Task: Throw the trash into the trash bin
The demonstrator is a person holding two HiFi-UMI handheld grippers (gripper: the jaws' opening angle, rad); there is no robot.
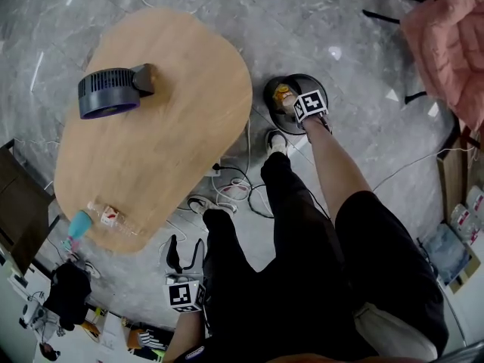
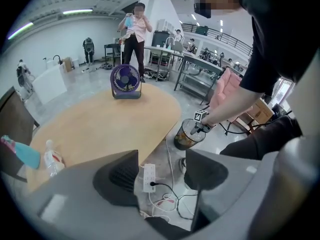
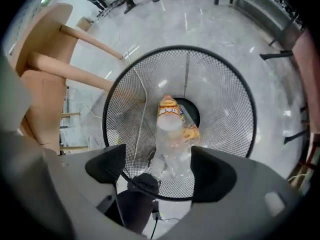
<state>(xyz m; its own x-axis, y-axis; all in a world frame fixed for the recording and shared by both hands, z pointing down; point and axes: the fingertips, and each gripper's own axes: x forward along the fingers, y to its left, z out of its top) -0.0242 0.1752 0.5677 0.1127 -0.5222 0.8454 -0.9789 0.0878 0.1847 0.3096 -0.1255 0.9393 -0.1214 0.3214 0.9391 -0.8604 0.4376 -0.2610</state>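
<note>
Plastic bottle (image 3: 170, 129) sits unpinched between the spread jaws of the right gripper (image 3: 157, 158), over the mesh trash bin (image 3: 235, 94).

Head view, 10 o'clock: a table (image 1: 181, 104). On the table, toward its 11 o'clock end, a fan (image 1: 108, 93). Near its 7 o'clock edge, a bottle (image 1: 113, 219) lying flat. On the floor at 1 o'clock, just beside the table, a trash bin (image 1: 302, 77). Inside the bin, another bottle (image 3: 170, 129). Right over the bin, the right gripper (image 3: 159, 164). On the floor at 6 o'clock from the bin, a power strip (image 2: 149, 178) and cords (image 1: 242, 187). Down at 7 o'clock, well apart from the bin, the left gripper (image 2: 161, 171). Far off at 2 o'clock, a jacket (image 1: 446, 44).
</note>
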